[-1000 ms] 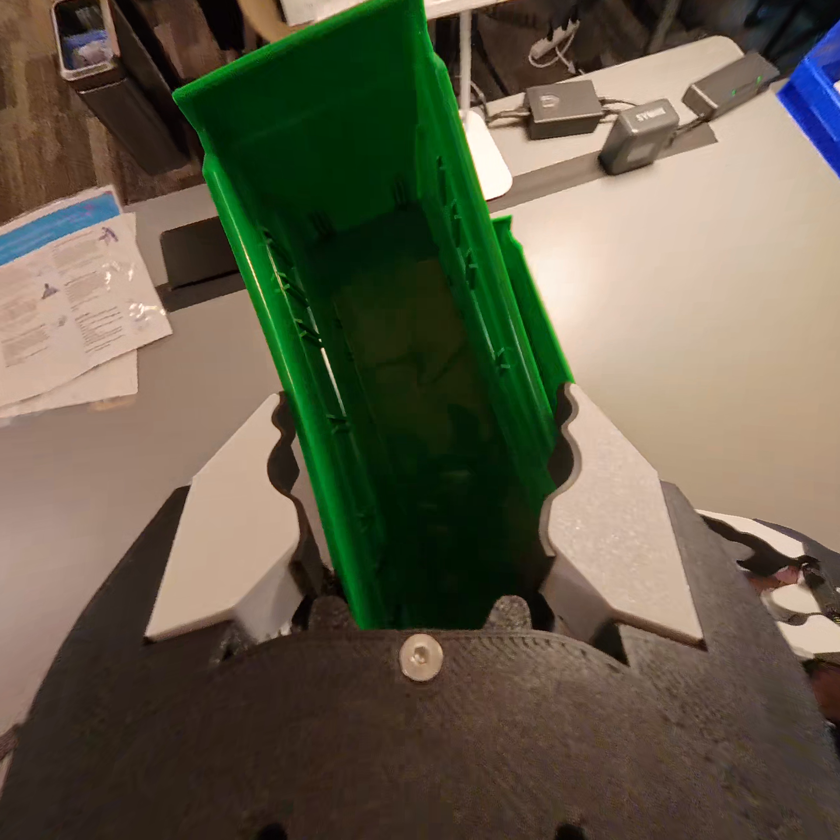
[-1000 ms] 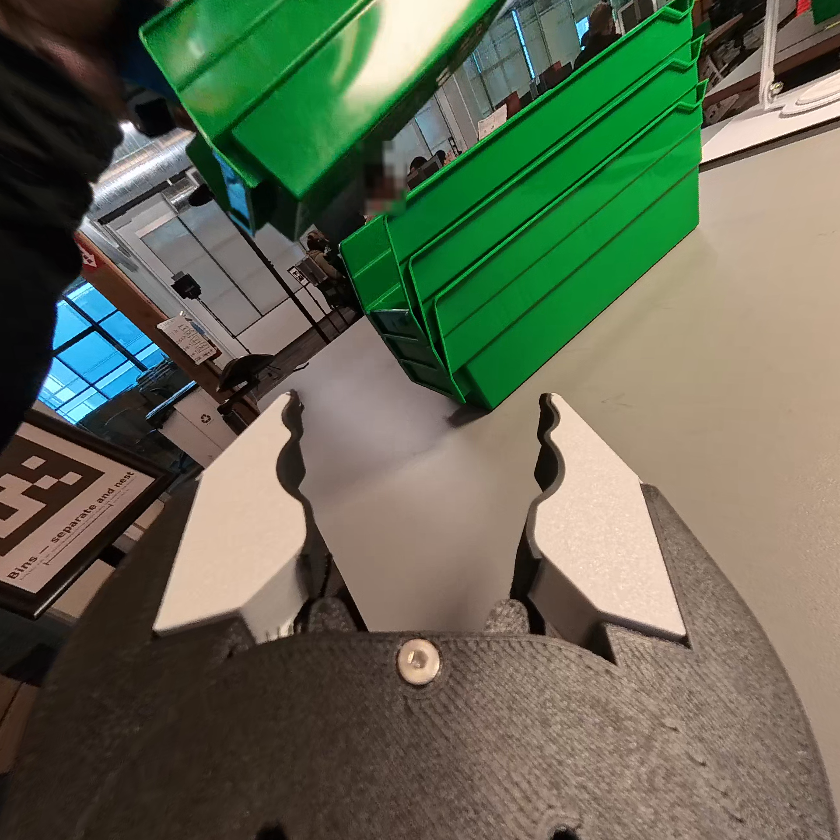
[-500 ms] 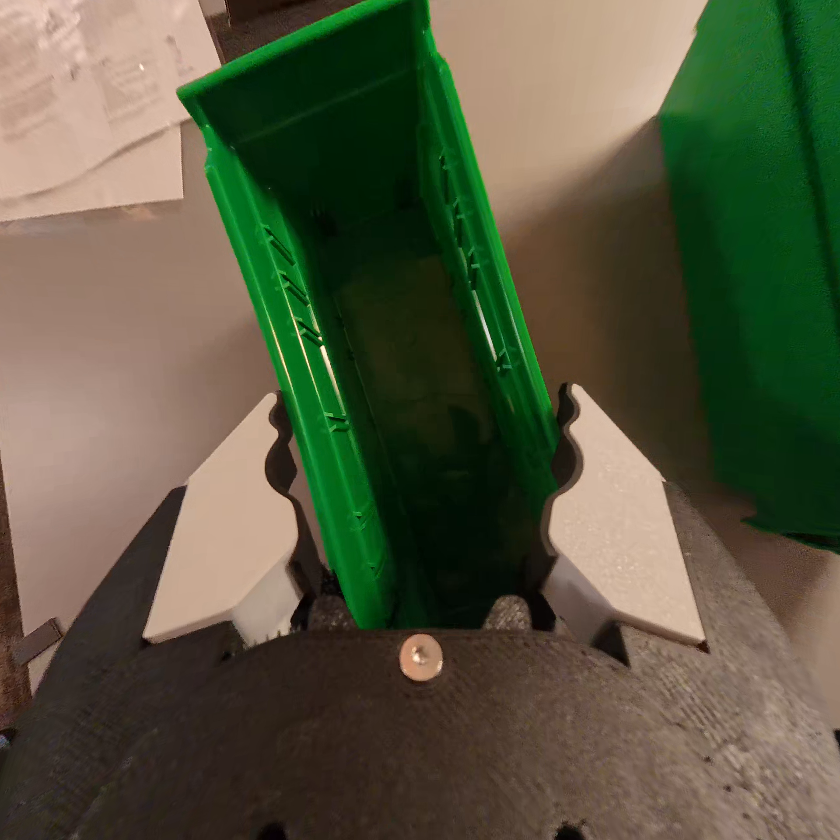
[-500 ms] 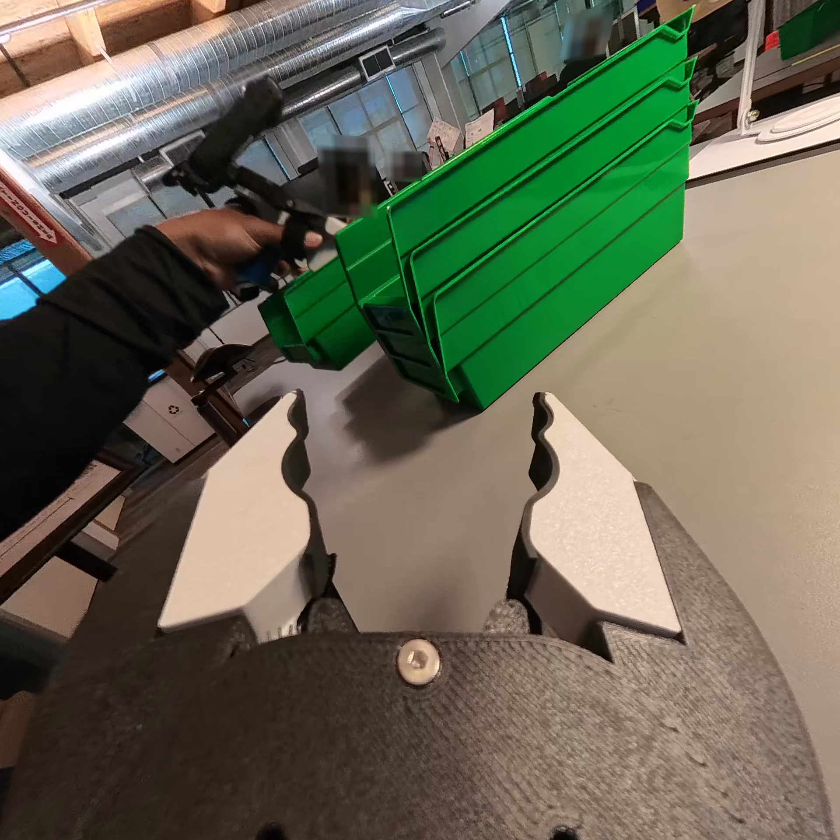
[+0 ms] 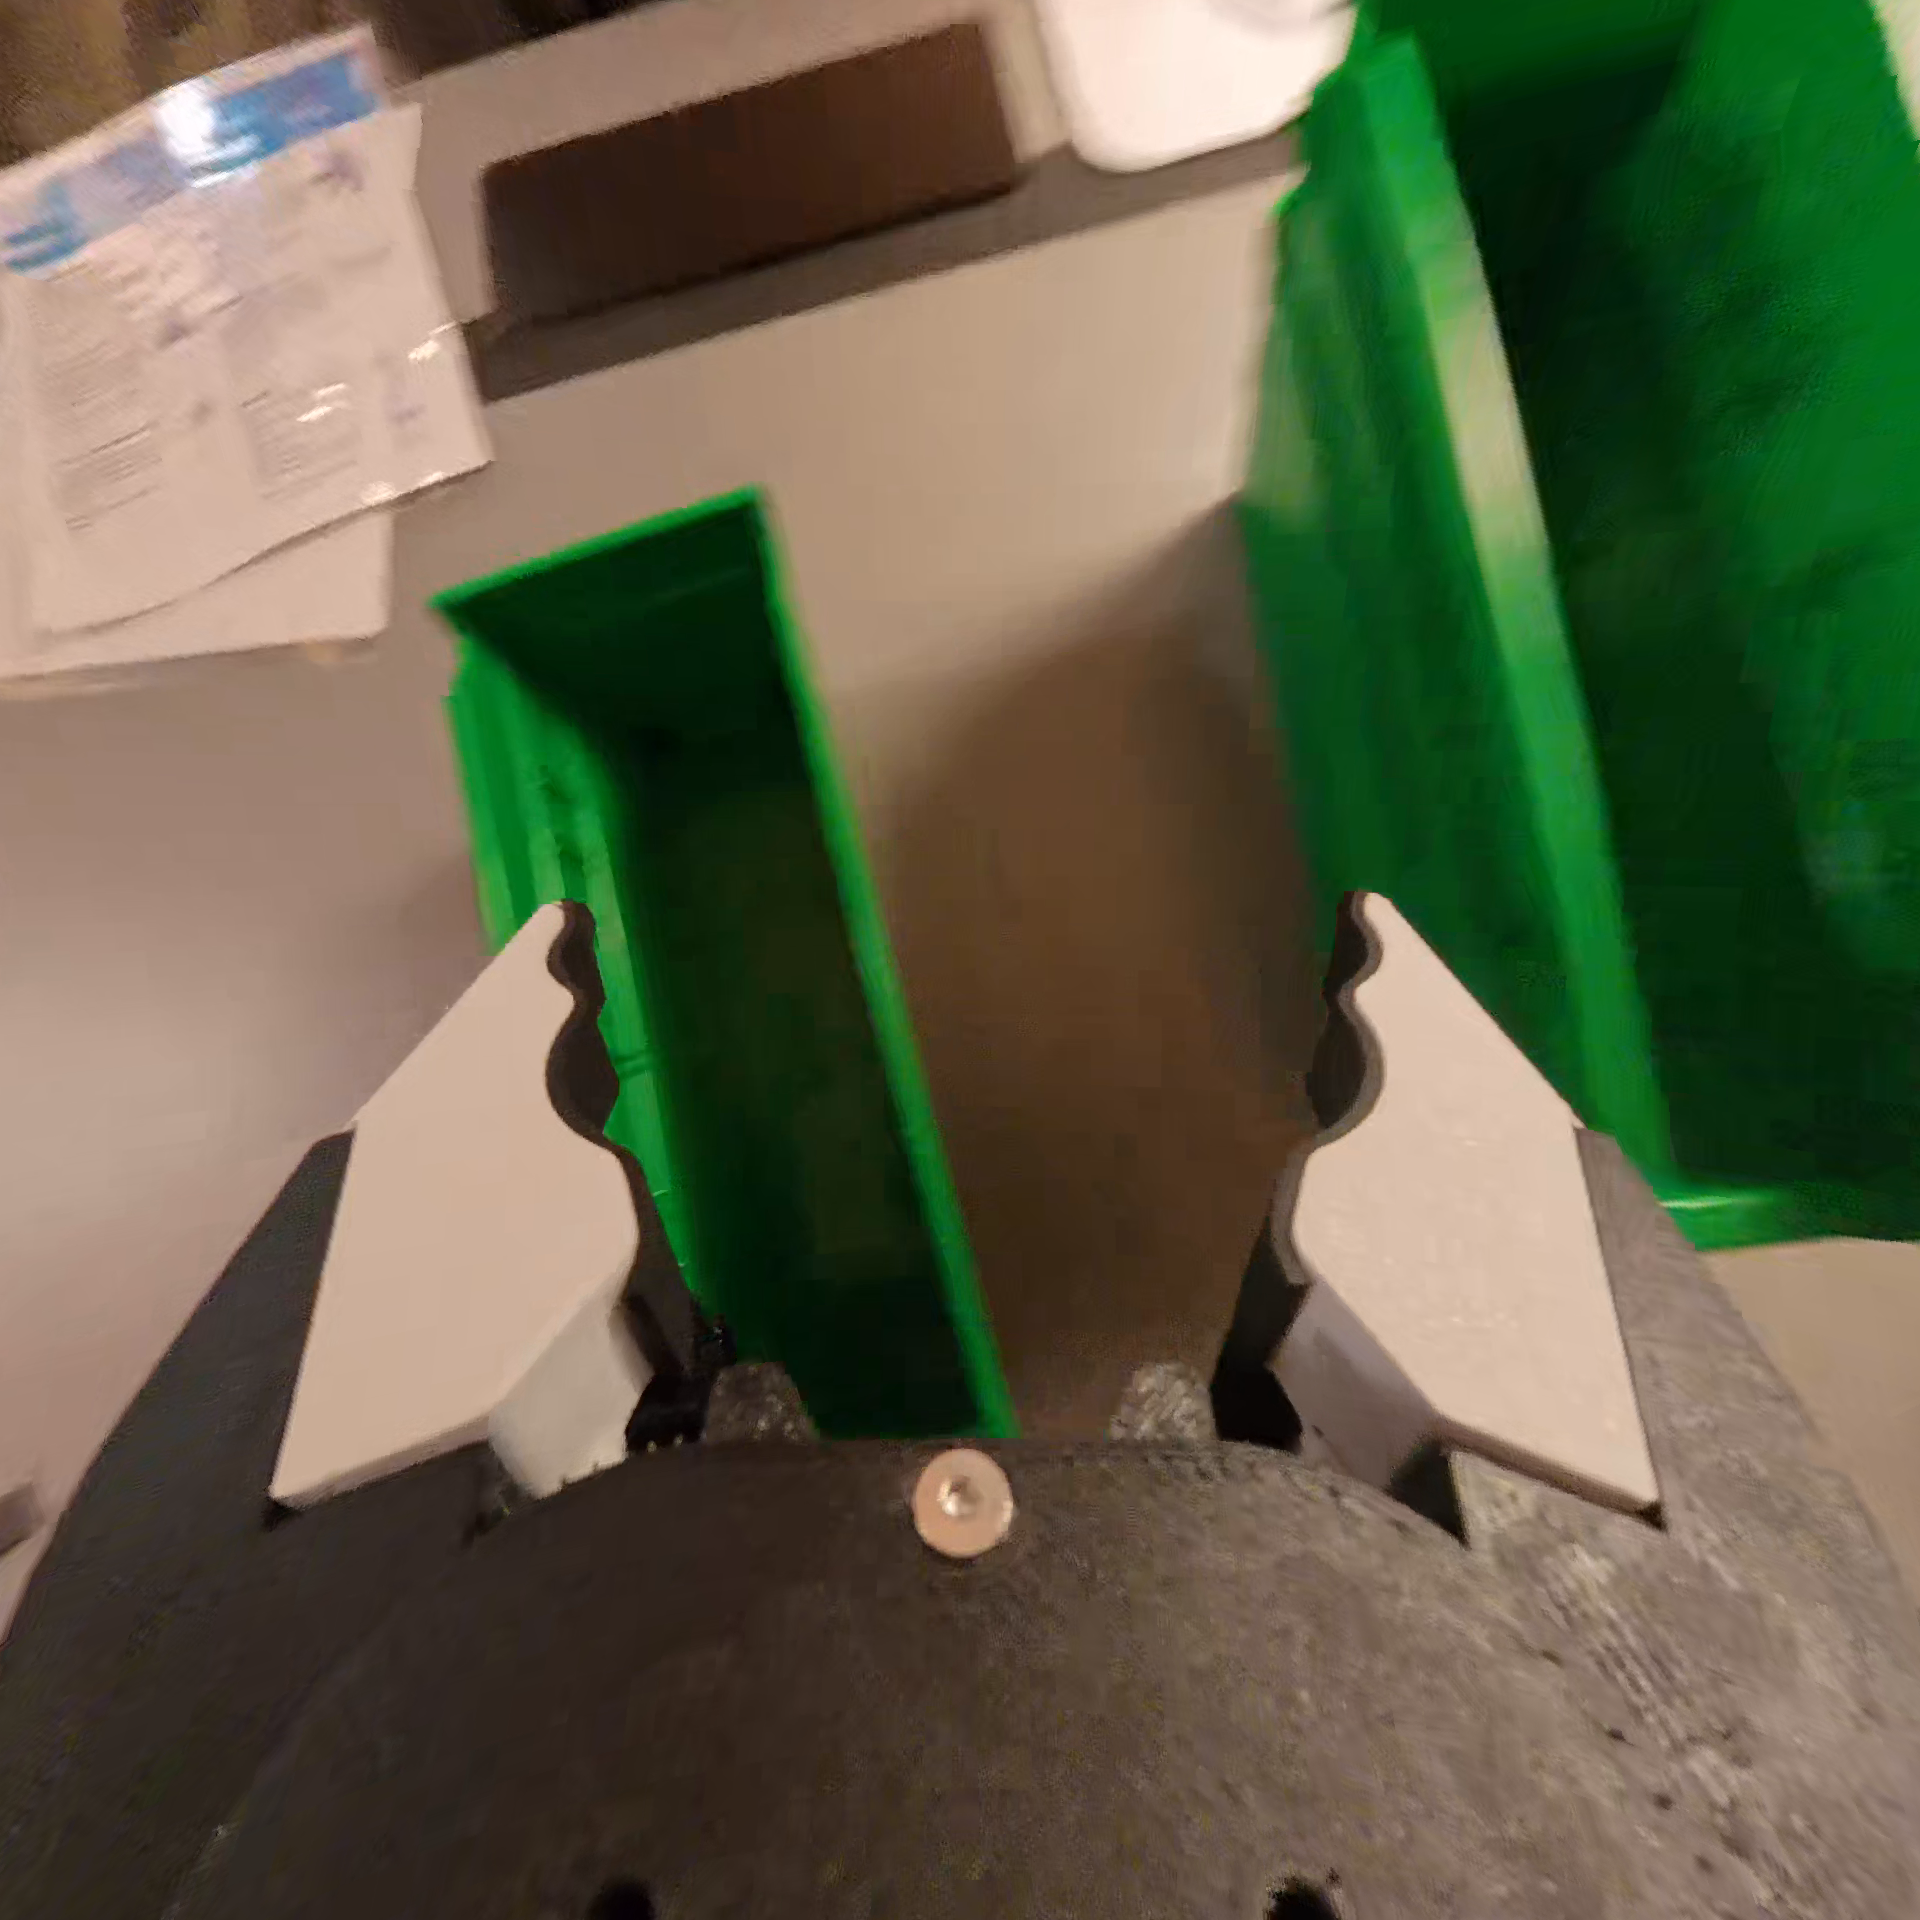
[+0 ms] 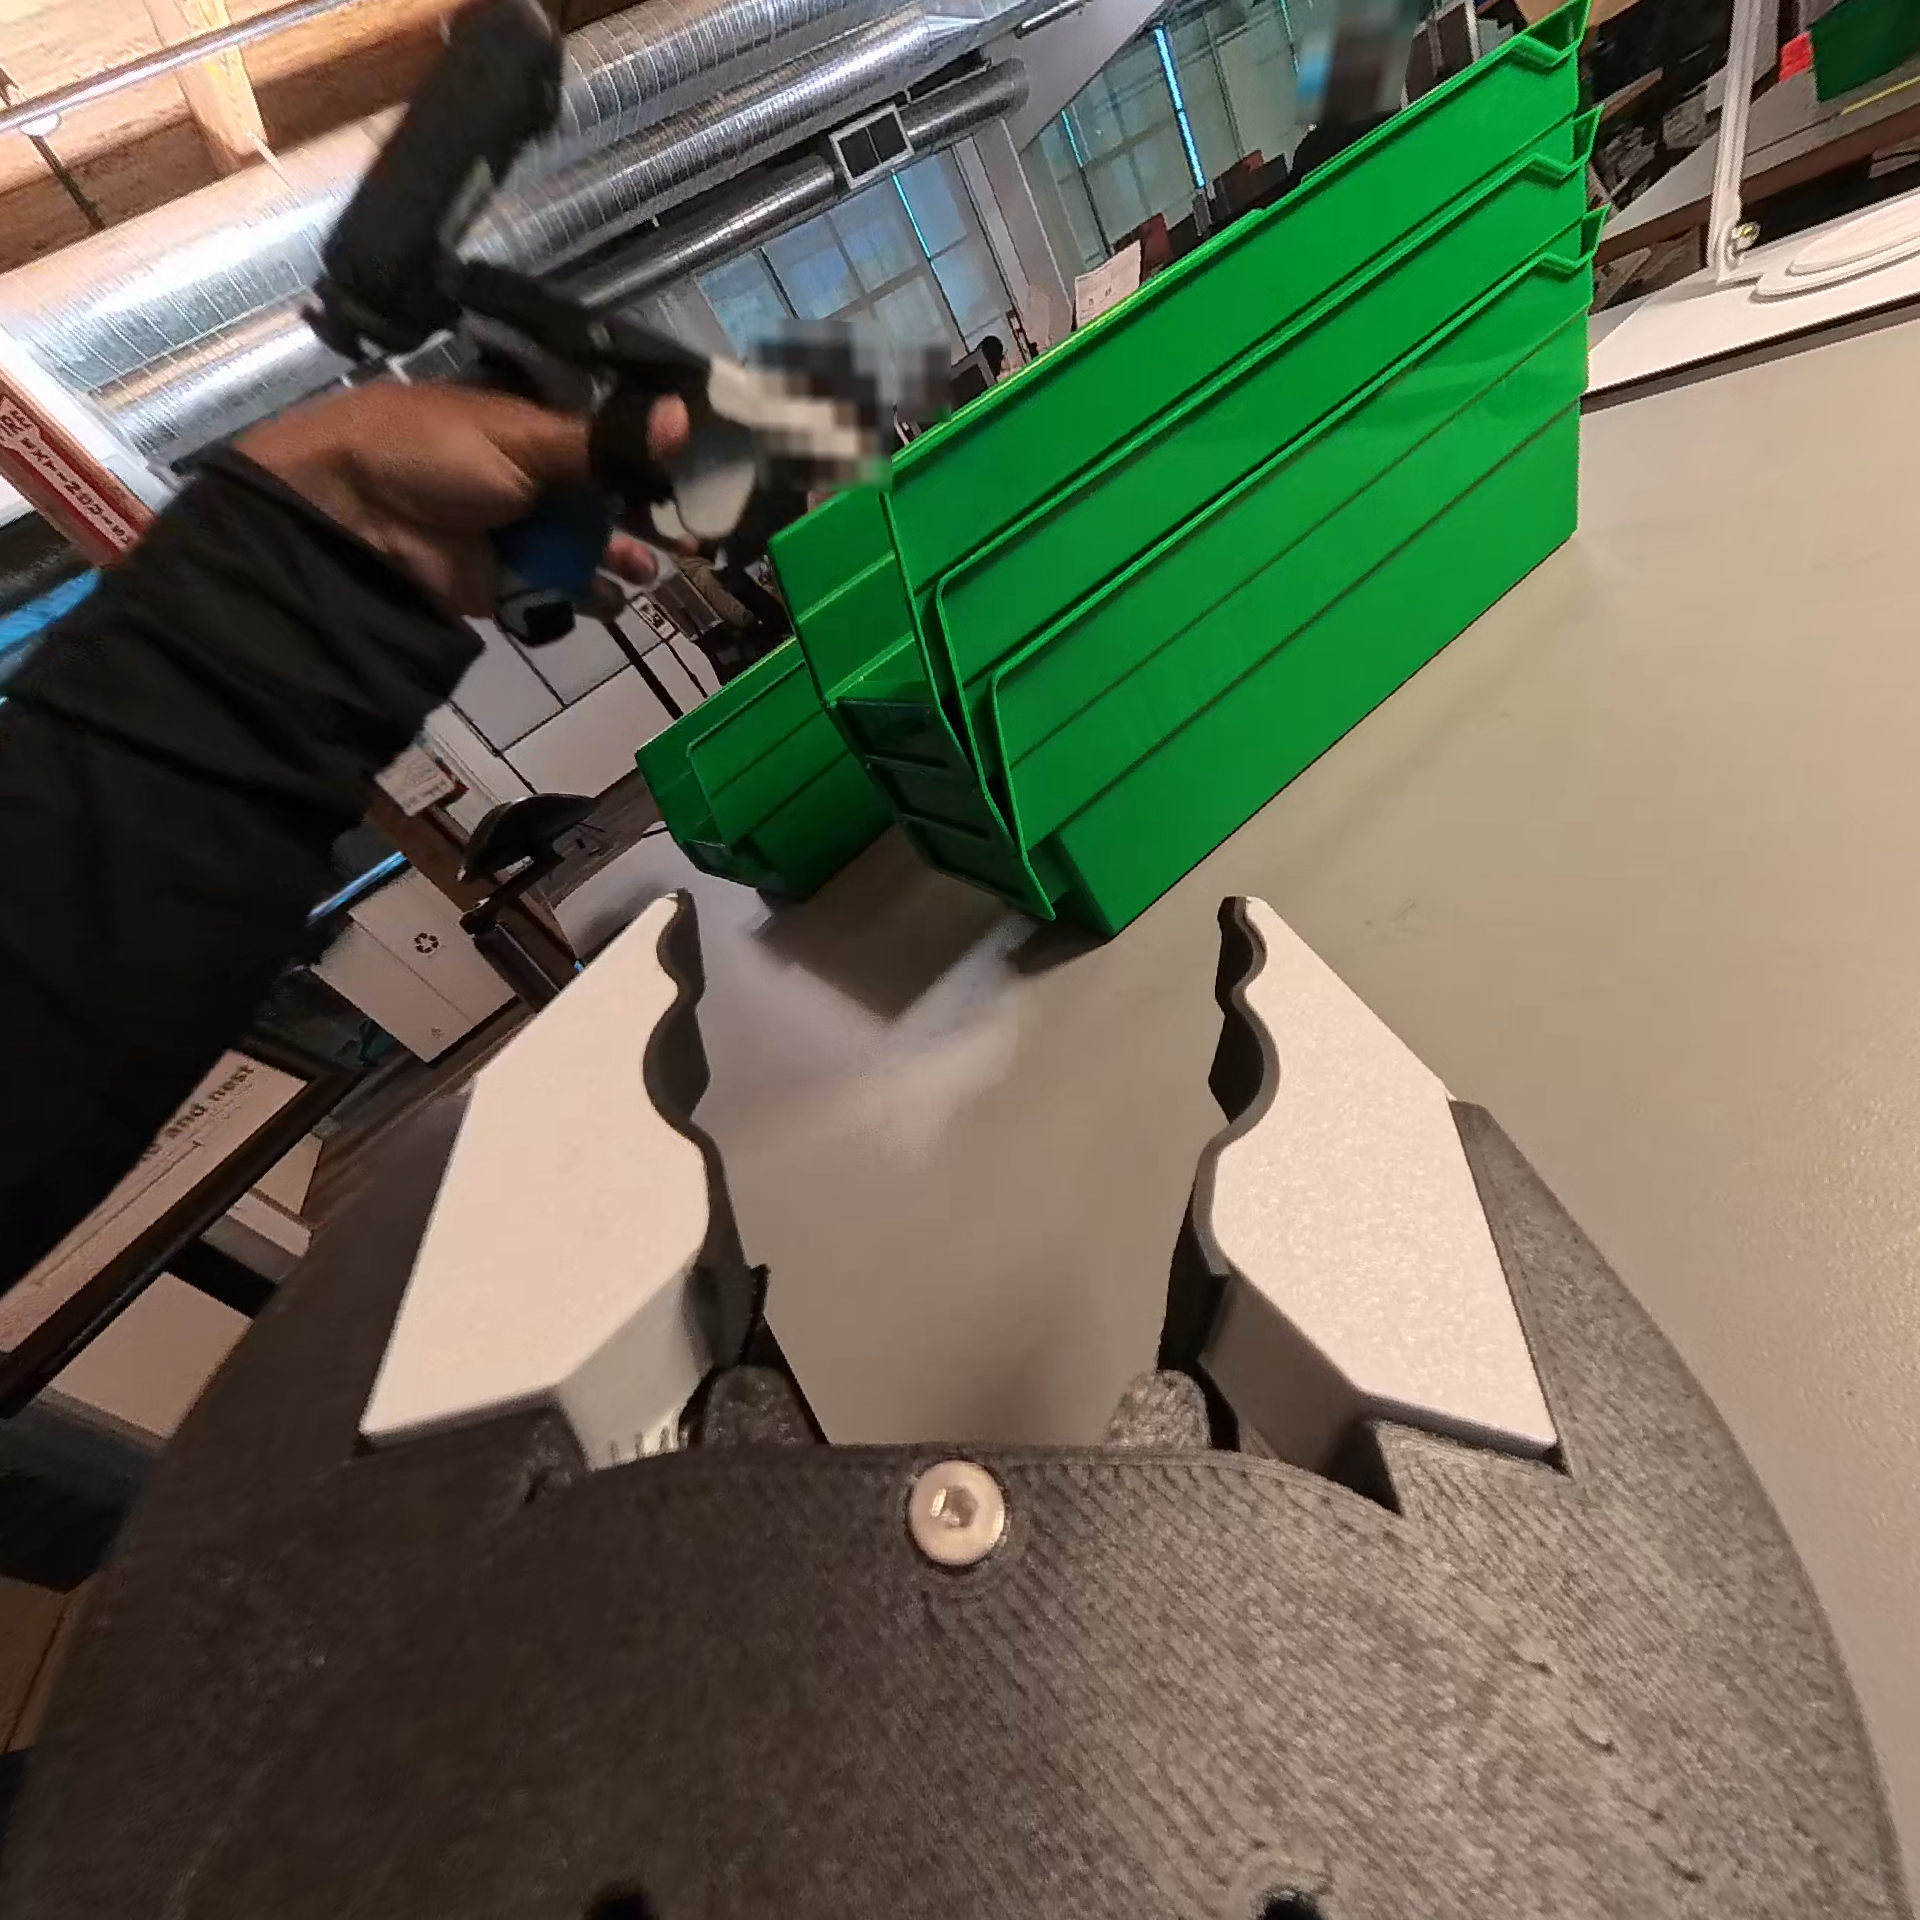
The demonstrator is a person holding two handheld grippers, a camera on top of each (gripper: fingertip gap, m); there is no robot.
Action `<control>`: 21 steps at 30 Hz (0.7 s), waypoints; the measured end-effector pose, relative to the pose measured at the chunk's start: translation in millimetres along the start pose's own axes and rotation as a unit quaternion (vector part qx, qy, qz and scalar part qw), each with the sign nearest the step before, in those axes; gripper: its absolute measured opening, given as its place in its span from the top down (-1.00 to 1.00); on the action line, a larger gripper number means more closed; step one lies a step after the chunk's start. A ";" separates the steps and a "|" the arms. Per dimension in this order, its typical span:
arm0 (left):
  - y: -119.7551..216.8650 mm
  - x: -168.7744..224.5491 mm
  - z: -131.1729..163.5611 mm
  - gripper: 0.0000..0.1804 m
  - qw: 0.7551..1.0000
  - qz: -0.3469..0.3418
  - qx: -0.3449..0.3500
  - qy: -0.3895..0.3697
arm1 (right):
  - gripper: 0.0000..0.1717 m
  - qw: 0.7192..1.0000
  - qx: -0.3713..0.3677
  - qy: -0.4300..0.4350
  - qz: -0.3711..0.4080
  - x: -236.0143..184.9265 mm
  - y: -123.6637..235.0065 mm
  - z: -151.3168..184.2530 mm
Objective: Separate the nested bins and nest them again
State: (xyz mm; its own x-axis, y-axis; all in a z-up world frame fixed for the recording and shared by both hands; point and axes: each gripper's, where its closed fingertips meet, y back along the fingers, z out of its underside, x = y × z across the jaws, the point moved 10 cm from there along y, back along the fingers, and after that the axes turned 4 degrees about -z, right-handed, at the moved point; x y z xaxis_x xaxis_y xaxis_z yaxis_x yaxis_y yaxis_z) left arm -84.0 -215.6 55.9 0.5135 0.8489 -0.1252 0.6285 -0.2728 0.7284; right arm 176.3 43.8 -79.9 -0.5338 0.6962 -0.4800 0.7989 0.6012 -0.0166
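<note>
Fingers of the left gripper (image 5: 961, 925) are spread wide and grip nothing: the single green bin (image 5: 727, 935) stands on the tabletop (image 5: 1039, 436) below them, its left wall close by the left finger (image 5: 488, 1122) while the right finger (image 5: 1455, 1174) is well clear of it. Those of the right gripper (image 6: 956, 925) are likewise released, with only bare tabletop between them. Just beside the single bin stands the stack of nested green bins (image 6: 1247, 582), apparently three deep. These look like thin moulded plastic: light, stiff, smooth-walled, so likely slippery under flat pads and prone to sliding on the tabletop. A pinch across one long wall just below the thickened rim, or across the narrow width near an end, seems the surest hold. Some papers (image 5: 208, 364) lie farther back.
</note>
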 end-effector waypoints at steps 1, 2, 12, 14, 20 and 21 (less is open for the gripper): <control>5.7 15.8 -8.4 -0.44 0.999 0.039 0.011 0.017 | -0.16 1.000 0.001 0.000 0.000 0.0 0.3 -0.1; 10.4 31.3 -16.0 -0.42 0.996 0.077 0.017 0.035 | -0.16 1.000 0.002 0.000 0.000 -0.1 0.7 -0.1; -9.4 129.7 -48.7 -0.45 0.995 0.099 -0.001 0.004 | -0.16 1.000 0.007 -0.011 -0.010 1.3 2.7 -1.0; -20.2 135.1 -47.9 -0.46 0.997 0.065 -0.020 -0.030 | -0.16 1.000 0.006 -0.016 -0.013 2.1 2.6 -1.2; -40.3 142.5 -47.6 -0.46 0.996 0.044 -0.053 -0.060 | -0.17 0.999 0.003 -0.032 -0.022 5.0 2.1 -1.9; -42.7 143.0 -47.1 -0.39 0.995 0.043 -0.058 -0.064 | -0.17 0.999 0.002 -0.034 -0.023 5.3 2.2 -2.0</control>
State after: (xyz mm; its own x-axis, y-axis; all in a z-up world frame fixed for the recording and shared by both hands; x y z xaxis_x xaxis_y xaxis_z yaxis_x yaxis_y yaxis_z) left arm -65.0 -61.2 38.7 0.6373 0.7581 -0.1384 0.5113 -0.2815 0.8120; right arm 174.7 49.6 -80.7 -0.5506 0.6390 -0.5372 0.7750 0.6304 -0.0444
